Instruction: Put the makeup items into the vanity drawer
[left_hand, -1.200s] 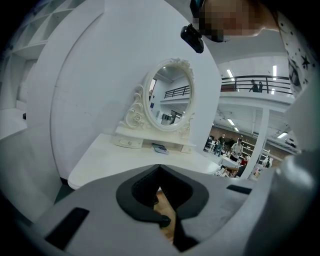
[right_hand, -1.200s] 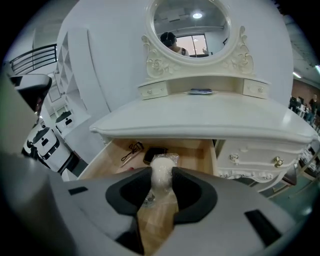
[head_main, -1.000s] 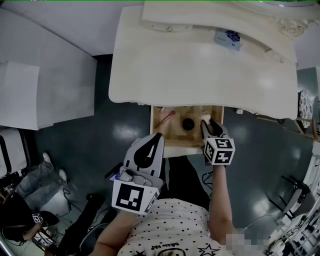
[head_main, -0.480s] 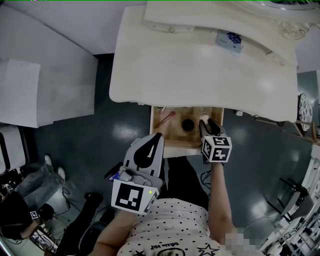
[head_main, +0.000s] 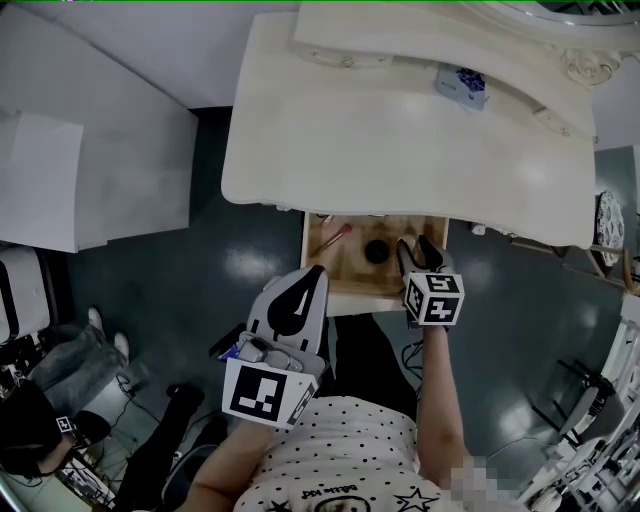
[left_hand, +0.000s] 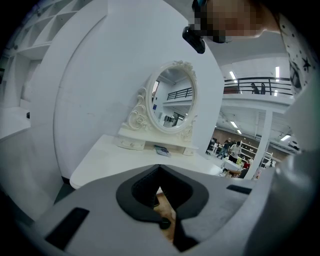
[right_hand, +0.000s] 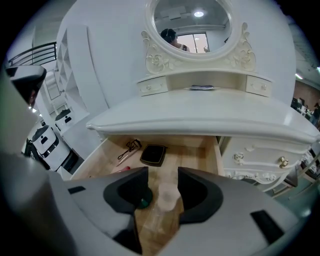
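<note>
– Two pairs of tongs in view; how does each stand?
– Nearest, the left tongs (head_main: 321, 271) have their pads pressed together on nothing; through the slit by their tips only the wood of the drawer (head_main: 352, 280) shows; the right tongs (right_hand: 163, 173) reach further in, tipped down over the drawer's right half, jaws spread and just now widened.
– Anything between the right pair?
– Yes; a pale bottle (right_hand: 167, 196) sits in the gap on the drawer floor, and neither pad presses on it; whether it stands or lies I cannot tell.
– What else is in there?
– Just beside the left-hand pad of the right tongs, partly behind it, a dark round pot (head_main: 376, 250); left of that, ahead of the left tongs, a brush (head_main: 333, 237) with a reddish tip lying aslant; beyond the right tongs, toward the drawer's back, a black compact (right_hand: 153, 154), and an eyelash curler (right_hand: 129, 147) just left of it.
– And past the drawer?
– Over its back part juts the white counter (right_hand: 200, 120); farther still, a small box (right_hand: 202, 87) on the low shelf, then the oval mirror (right_hand: 192, 20).
</note>
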